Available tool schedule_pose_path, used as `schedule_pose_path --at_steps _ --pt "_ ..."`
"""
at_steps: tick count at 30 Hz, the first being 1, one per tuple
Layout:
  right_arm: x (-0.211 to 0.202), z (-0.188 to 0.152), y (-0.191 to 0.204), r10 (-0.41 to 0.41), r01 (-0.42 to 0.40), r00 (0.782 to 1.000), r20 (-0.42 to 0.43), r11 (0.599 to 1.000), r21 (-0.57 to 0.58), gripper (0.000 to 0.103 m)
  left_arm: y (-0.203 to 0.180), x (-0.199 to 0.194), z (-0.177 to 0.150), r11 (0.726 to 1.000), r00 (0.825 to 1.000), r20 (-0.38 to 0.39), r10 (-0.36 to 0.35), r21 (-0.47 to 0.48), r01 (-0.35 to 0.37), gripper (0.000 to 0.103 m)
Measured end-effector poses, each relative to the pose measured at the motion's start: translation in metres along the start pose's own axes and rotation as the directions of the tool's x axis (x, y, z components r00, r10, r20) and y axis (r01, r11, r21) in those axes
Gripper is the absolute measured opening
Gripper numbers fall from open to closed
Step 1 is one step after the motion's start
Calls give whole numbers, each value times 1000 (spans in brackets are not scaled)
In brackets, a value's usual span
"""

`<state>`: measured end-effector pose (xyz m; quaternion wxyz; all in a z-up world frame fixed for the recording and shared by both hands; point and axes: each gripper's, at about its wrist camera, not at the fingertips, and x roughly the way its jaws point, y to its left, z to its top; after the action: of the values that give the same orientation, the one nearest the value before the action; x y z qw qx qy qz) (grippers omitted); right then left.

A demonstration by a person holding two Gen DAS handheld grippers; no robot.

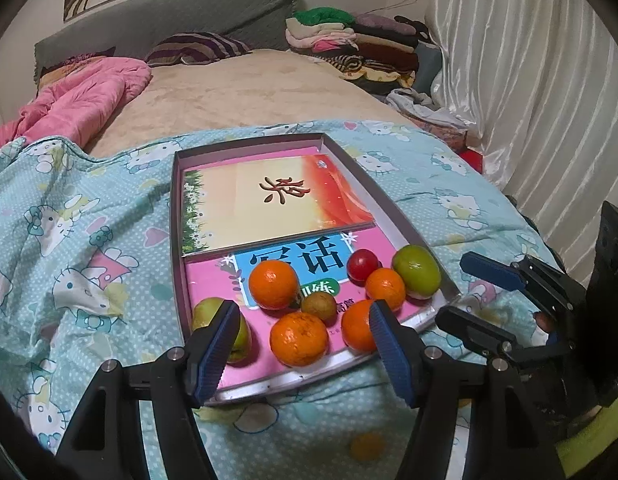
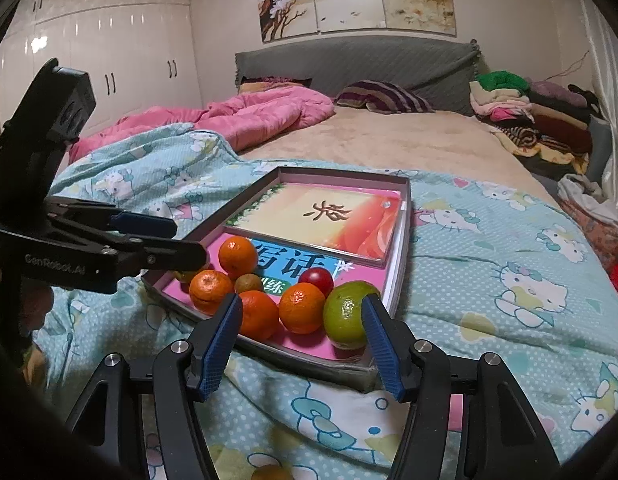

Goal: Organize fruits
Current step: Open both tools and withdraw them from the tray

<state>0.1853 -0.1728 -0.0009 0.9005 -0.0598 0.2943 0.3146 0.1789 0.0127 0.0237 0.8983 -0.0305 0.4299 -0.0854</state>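
The left gripper [image 1: 303, 346] hangs open over the near end of a tray [image 1: 177, 216] on the bed. Oranges [image 1: 299, 338], green fruits [image 1: 417, 272] and one small red fruit [image 1: 362, 264] lie there on a pink book [image 1: 213, 280].

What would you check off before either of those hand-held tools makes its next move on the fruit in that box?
1. Left tool empty: ok, jaws apart, nothing clamped.
2. Right tool empty: ok, jaws apart, pads not pressing the green fruit ahead of it.
3. Fruit gathered in the box: ok, four oranges, two green fruits, a red one and a brown one sit at its near end.
4. Strays: not ok, one orange fruit lies on the blue blanket outside the box.
5. Box level: cannot tell, it rests on soft bedding.
6. Tools apart: ok, a gap shows between them.
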Motion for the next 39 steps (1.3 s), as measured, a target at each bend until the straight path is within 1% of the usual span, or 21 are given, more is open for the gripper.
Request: schedule_pose_path --at_steps 3,6,10,14,16,22,26,33,39 --pt "-4 0 -1 -8 8 1000 6 1000 6 64 -2 -4 -2 1000 1000 3 -1 3 1 67" --pt "-10 0 -2 -12 12 1000 18 1000 12 68 -2 -9 -6 1000 1000 5 -6 -2 6 67" --pt "-17 1 -4 -26 26 999 32 999 20 69 -2 -18 -10 1000 1000 20 -16 -15 17 68" --pt "-24 2 -6 -55 54 997 45 998 20 72 -3 -25 -16 1000 999 35 -10 -15 10 75" --pt "-28 3 -6 -66 65 997 51 998 22 74 -6 -27 -20 1000 999 38 -6 -7 6 76" --pt "-38 0 -4 -86 85 995 58 996 17 74 -11 -28 -34 1000 999 35 9 10 -9 77" --pt "-42 -1 -1 -83 83 995 63 996 16 74 -13 -27 -42 1000 1000 27 -1 11 1 77" --pt "-46 -8 8 -83 83 995 53 997 2 74 -14 -24 -53 1000 1000 18 3 8 -4 77" --pt "-46 -21 11 -91 91 996 21 996 4 74 -13 -22 -60 1000 1000 8 3 -2 -3 78"
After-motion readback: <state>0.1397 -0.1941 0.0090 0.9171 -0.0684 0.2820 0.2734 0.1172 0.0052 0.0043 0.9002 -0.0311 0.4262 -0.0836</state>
